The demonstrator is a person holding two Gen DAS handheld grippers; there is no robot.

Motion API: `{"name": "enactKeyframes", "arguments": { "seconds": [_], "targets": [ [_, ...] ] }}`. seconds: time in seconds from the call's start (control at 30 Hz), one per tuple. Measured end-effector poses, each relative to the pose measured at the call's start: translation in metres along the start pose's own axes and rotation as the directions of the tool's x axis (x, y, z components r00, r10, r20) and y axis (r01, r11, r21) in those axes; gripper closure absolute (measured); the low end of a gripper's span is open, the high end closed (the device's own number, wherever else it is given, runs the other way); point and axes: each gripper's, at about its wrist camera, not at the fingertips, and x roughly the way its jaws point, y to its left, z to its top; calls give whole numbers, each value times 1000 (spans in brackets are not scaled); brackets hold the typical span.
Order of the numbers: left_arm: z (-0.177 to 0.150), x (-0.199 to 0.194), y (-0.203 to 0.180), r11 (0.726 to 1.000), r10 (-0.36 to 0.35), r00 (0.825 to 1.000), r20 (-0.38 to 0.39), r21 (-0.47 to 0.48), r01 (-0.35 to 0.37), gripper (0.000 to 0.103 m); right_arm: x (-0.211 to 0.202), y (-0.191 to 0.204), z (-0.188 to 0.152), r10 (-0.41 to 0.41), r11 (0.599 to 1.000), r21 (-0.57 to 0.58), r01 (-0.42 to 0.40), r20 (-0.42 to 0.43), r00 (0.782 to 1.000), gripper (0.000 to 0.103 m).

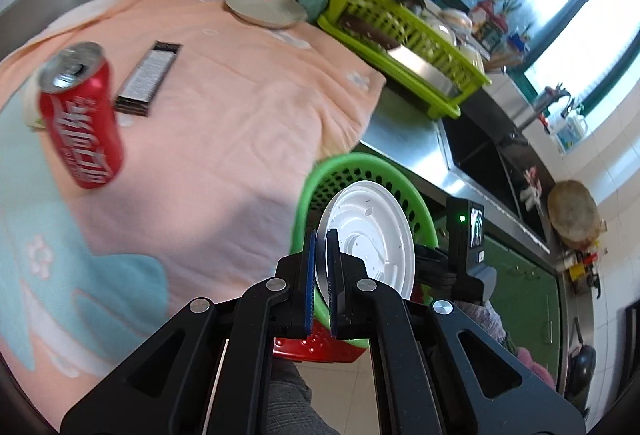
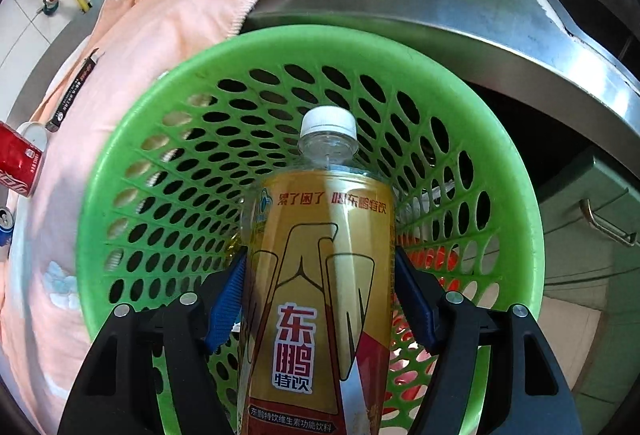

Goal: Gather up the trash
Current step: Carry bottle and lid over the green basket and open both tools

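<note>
My left gripper [image 1: 321,247] is shut on a white plastic lid [image 1: 368,239], held on edge over the rim of the green perforated basket [image 1: 340,165]. My right gripper [image 2: 320,263] is shut on a gold-labelled drink bottle [image 2: 320,267] with a white cap, its top pointing into the green basket [image 2: 120,163]. A red cola can [image 1: 80,115] stands on the peach towel [image 1: 224,107], with a black flat packet [image 1: 148,77] beside it. The can's edge [image 2: 18,165] and the packet [image 2: 74,91] also show at the left of the right wrist view.
A white plate [image 1: 266,7] sits at the towel's far end. A lime dish rack [image 1: 400,35] stands on the steel counter [image 1: 404,139] beside a sink [image 1: 480,151]. A blue can [image 2: 5,231] is at the left edge. Green cabinets [image 2: 592,219] are below the counter.
</note>
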Motion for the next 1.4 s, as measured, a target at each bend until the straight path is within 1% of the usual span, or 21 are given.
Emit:
{"name": "enactKeyframes", "arguments": {
  "seconds": [0.13, 0.23, 0.37, 0.47, 0.63, 0.7, 0.77, 0.9, 1.03, 1.13, 1.2, 1.4],
  "targets": [
    [-1, 22, -11, 1000, -2, 999, -34, 9, 2, 99, 1, -2, 1, 14, 1000, 13, -14, 3, 1000, 36],
    [-1, 32, -15, 1000, 0, 999, -51, 14, 1, 99, -3, -4, 1, 25, 1000, 10, -25, 22, 999, 34],
    [-4, 45, -21, 1000, 5, 998, -68, 23, -4, 99, -22, -8, -2, 34, 999, 1, -34, 56, 998, 34],
    [-7, 56, -25, 1000, 8, 996, -91, 28, -5, 99, -42, -11, -6, 48, 999, -5, -47, 96, 994, 34],
    [-12, 74, -32, 999, 7, 992, -125, 34, -3, 99, -81, -15, -17, 75, 997, -17, -73, 181, 981, 28],
    [-14, 81, -36, 999, 10, 990, -139, 38, -4, 99, -95, -17, -23, 80, 997, -19, -78, 209, 975, 27],
    [-16, 89, -40, 999, 11, 988, -151, 41, -5, 99, -108, -20, -28, 78, 997, -18, -76, 239, 968, 24],
    [-20, 106, -51, 999, 13, 985, -174, 48, -5, 99, -125, -28, -36, 68, 998, -1, -71, 283, 957, 23],
    [-28, 125, -67, 997, 10, 979, -203, 73, 5, 99, -132, -35, -41, 73, 997, 10, -80, 297, 952, 23],
    [-33, 139, -77, 995, 22, 974, -224, 100, 0, 98, -138, -42, -47, 74, 996, 22, -85, 306, 949, 23],
    [-36, 146, -81, 994, 30, 972, -235, 111, -4, 97, -140, -44, -49, 76, 996, 27, -89, 310, 948, 23],
    [-45, 159, -82, 994, 20, 963, -268, 111, 10, 95, -146, -43, -54, 92, 994, 25, -106, 320, 943, 23]
  ]
}}
